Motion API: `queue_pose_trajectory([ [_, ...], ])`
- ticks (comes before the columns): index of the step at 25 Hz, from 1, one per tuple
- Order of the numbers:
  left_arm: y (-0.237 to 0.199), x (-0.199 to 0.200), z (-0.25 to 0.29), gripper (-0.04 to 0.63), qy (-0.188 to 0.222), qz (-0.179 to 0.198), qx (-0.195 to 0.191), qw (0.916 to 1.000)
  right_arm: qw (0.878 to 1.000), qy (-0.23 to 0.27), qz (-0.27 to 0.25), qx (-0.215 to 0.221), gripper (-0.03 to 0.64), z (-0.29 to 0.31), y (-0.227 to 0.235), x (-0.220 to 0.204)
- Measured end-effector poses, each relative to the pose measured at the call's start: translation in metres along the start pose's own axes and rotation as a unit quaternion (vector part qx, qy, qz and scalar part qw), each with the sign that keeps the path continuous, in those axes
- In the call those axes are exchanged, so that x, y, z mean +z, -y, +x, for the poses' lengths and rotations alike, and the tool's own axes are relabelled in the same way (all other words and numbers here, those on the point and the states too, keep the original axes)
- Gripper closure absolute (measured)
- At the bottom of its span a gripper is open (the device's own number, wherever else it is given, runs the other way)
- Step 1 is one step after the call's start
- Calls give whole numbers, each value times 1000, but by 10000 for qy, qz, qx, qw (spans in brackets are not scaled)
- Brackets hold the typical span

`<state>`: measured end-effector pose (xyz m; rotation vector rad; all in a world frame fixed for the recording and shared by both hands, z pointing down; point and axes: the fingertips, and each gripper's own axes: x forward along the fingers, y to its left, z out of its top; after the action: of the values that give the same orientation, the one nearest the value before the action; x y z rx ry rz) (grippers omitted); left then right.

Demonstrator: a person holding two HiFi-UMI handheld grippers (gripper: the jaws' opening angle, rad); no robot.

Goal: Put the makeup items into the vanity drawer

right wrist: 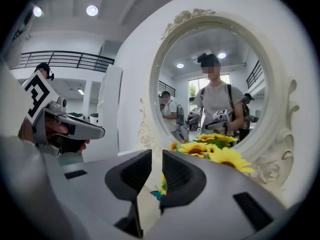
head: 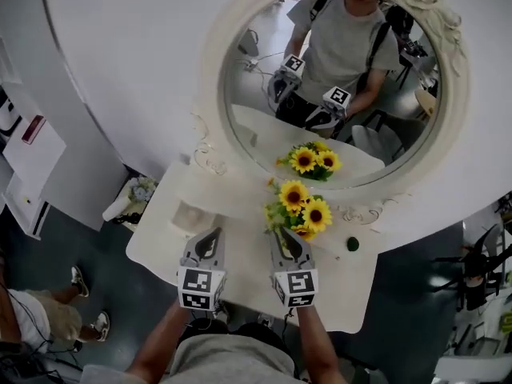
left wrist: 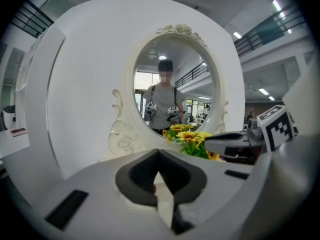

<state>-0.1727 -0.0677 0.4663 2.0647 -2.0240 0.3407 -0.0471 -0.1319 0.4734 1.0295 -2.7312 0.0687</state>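
Observation:
The white vanity table [head: 160, 250] stands under an oval mirror [head: 264, 94]. Its drawer is hidden from the head view. A small dark green round item [head: 352, 244] lies on the tabletop at the right, beyond the sunflowers [head: 300, 206]. My left gripper [head: 210, 240] hovers over the table's middle, and in the left gripper view [left wrist: 158, 151] its pads meet at the tips with nothing in them. Beside it, close to the sunflowers, my right gripper [head: 288, 241] shows a narrow gap between its pads [right wrist: 156, 154], and nothing sits in that gap.
A pale box-like thing [head: 192, 214] rests on the table's left half. A basket [head: 136, 198] with small things stands on the floor to the left of the table. A person's feet [head: 88, 302] show at the lower left. The mirror reflects me and both grippers.

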Motion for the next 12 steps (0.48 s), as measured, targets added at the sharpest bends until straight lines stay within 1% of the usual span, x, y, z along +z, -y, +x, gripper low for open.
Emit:
queue_pose_trajectory([
  [4, 42, 10, 13, 595, 50, 135, -366, 9992, 9984, 58, 107, -548, 565, -38, 43, -2],
  [6, 64, 17, 20, 595, 82, 193, -571, 9981, 9968, 57, 168, -777, 568, -57, 61, -6],
  [12, 130, 24, 39, 595, 101, 400, -1216, 9917, 9893, 30, 332, -1417, 577, -109, 105, -20],
])
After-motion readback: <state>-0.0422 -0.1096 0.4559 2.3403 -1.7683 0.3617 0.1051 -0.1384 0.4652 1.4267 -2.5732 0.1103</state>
